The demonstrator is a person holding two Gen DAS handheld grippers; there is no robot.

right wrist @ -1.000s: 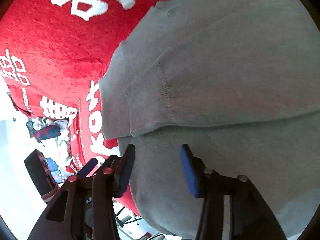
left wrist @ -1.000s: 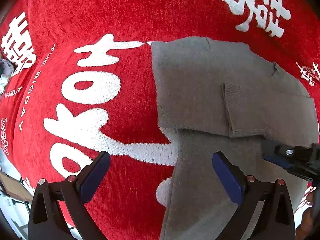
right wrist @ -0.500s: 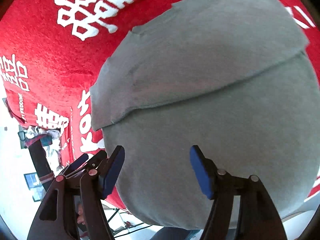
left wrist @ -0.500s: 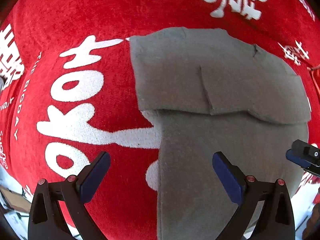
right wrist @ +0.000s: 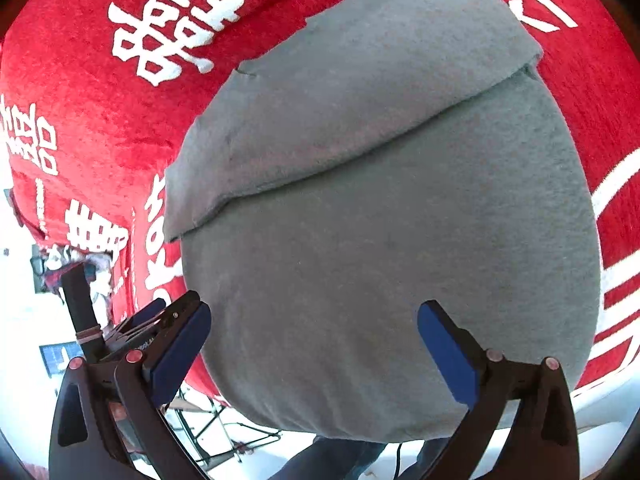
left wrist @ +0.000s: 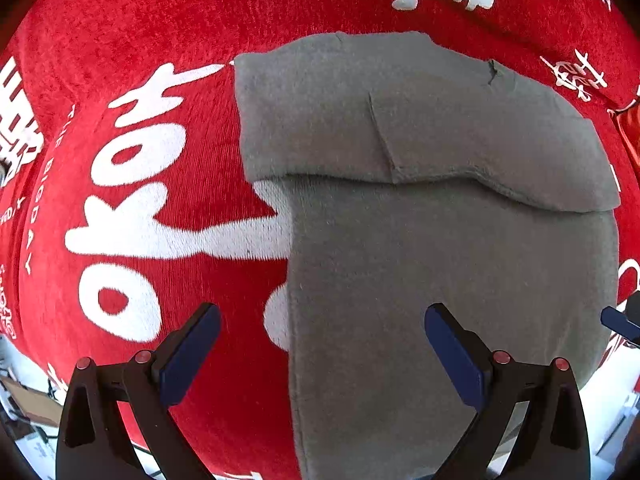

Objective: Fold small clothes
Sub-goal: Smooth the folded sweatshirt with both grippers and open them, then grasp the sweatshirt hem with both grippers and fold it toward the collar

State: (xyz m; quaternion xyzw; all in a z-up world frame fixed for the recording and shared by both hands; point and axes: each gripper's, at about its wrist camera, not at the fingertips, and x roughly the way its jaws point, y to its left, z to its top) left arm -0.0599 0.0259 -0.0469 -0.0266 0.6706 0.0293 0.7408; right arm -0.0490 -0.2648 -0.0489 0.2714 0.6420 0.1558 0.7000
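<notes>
On a red plush cloth [left wrist: 168, 40] printed with large white characters lies a grey knit garment [left wrist: 440, 260], soft and faintly fuzzy, lying flat. Its far part is folded back over the rest in a thick band, and a straight stitched seam crosses that band. The lower part spreads smooth and rounded toward the cameras, with its left edge running straight across the white lettering.

Above the garment's near left edge hangs the left gripper [left wrist: 322, 350], jaws wide apart and empty, blue pads on black fingers; one pad is over red cloth, the other over grey. Over the garment's near end, the right gripper [right wrist: 314, 346] has just been opening; its jaws stand wide with nothing between them.

Beyond the cloth's left edge a pale room shows, with what may be clutter and a folding stand, too blurred to name.
</notes>
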